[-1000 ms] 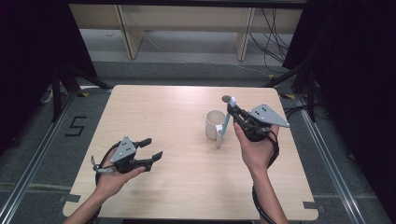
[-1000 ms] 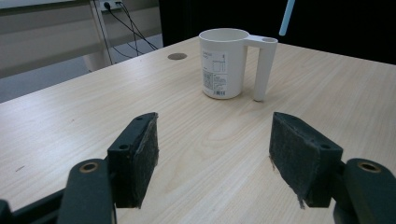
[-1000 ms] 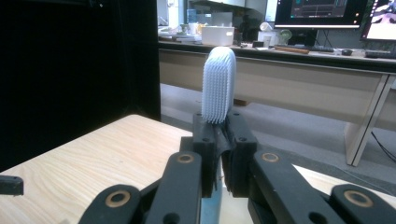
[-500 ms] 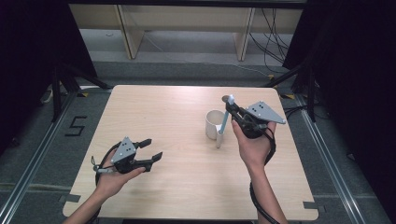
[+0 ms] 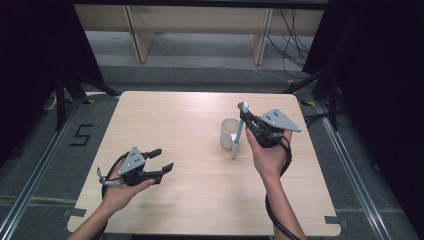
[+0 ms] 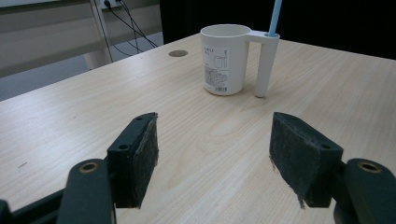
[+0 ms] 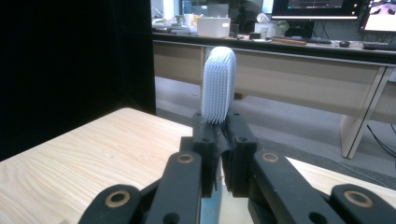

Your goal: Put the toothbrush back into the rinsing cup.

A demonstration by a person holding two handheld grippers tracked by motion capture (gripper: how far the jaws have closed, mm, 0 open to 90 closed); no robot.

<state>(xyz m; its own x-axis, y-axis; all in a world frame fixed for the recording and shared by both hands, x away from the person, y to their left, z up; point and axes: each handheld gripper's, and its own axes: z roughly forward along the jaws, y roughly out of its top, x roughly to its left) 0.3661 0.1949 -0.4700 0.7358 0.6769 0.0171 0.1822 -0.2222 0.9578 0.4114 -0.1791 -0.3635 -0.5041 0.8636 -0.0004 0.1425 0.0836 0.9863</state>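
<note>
Table (image 5: 190, 210) first, pale wood, broad and mostly bare, with a person's forearms coming in from the near edge. Off to the person's right of centre stands a white cup (image 5: 230, 133), upright, label facing the left gripper view, and it has a slim hollow post (image 6: 264, 65) hanging off its rim that reaches down to the wood. Over to the left gripper (image 5: 159, 166), low over the near left part of the table, well apart from the cup: its jaws stand wide apart, pads facing each other across bare wood, nothing between them, pointed at the cup. Now the right gripper (image 5: 246, 116), raised just beside the cup on its right side, jaws pinched tight on a toothbrush (image 5: 238, 135). Brush is close to upright, a little tilted, its pale blue handle running down from the jaws toward the post; from the left gripper view the handle (image 6: 274, 17) goes right into the top of that post. Brush head (image 7: 217, 84) pokes up above the clamped pads in the right gripper view, white bristles turned toward the camera. Smallest bit: a round grey disc (image 6: 178, 53) set flush in the tabletop behind the cup.
</note>
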